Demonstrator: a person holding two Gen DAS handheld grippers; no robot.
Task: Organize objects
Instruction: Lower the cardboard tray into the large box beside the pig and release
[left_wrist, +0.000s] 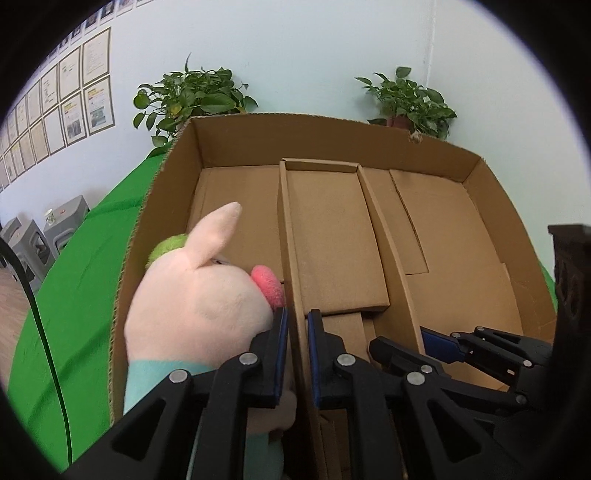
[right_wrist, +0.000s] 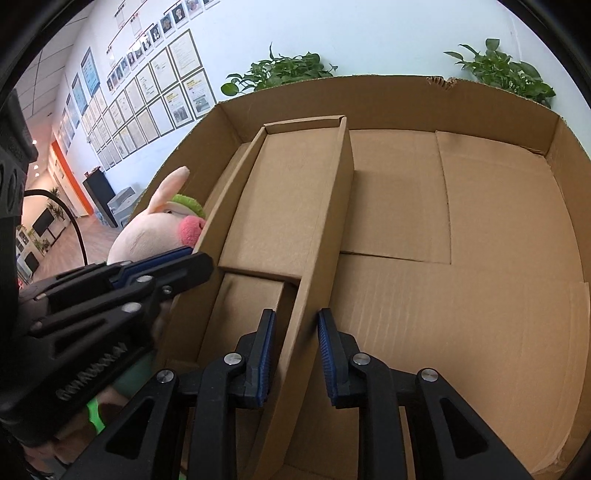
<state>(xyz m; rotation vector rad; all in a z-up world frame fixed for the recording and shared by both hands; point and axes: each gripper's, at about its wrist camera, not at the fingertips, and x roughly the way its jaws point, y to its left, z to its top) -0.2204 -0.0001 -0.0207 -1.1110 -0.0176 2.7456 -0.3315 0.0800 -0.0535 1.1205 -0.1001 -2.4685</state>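
Observation:
A large open cardboard box (left_wrist: 491, 206) (right_wrist: 565, 158) sits on a green cloth. Inside stands a narrow cardboard insert with two upright walls. My left gripper (left_wrist: 296, 354) straddles the insert's left wall (left_wrist: 286, 236), its jaws close on either side of the wall. My right gripper (right_wrist: 295, 354) straddles the insert's right wall (right_wrist: 332, 221), with a gap showing at its right pad. A pink plush pig (left_wrist: 195, 295) (right_wrist: 151, 232) with a red snout and teal clothes lies in the box's left compartment, against my left gripper's left finger.
The green cloth (left_wrist: 74, 295) covers the table to the left. A black cable (left_wrist: 44, 332) hangs at the left. Two potted plants (left_wrist: 192, 96) (left_wrist: 410, 99) stand behind the box against the wall. Grey stools (left_wrist: 62, 225) stand far left.

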